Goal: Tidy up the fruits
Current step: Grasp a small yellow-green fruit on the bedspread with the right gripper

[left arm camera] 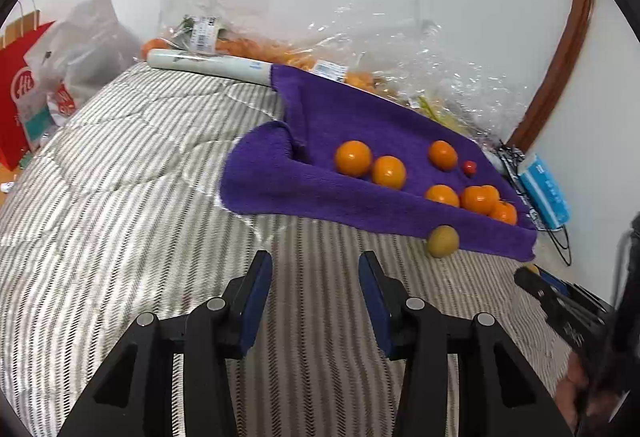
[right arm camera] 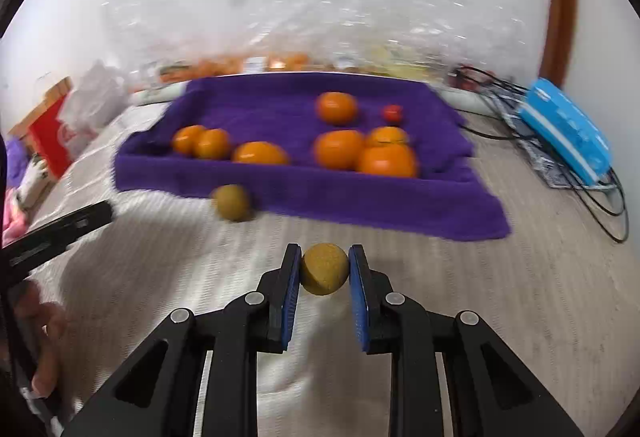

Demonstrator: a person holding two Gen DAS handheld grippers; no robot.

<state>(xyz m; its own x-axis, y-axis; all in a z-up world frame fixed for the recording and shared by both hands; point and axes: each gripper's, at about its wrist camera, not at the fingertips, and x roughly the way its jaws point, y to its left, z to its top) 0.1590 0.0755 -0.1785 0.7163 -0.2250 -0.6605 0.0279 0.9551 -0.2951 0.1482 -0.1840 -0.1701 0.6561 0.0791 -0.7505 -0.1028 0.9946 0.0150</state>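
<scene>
Both views are evenly and softly lit, bright enough to read colours, with only faint shadows under the fruit on the purple towel [left arm camera: 352, 117]. The left wrist view is sharp; glare glints on the clear plastic bags [left arm camera: 420, 49] behind the towel. The right wrist view is smeared by motion blur, so the oranges [right arm camera: 340, 149] on the towel look soft. Fisheye bending curves the wall edges, and black corners ring each frame.

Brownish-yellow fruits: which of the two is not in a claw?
The one lying on the striped cover at the purple towel's front edge; the other sits clamped in the right claw.
</scene>
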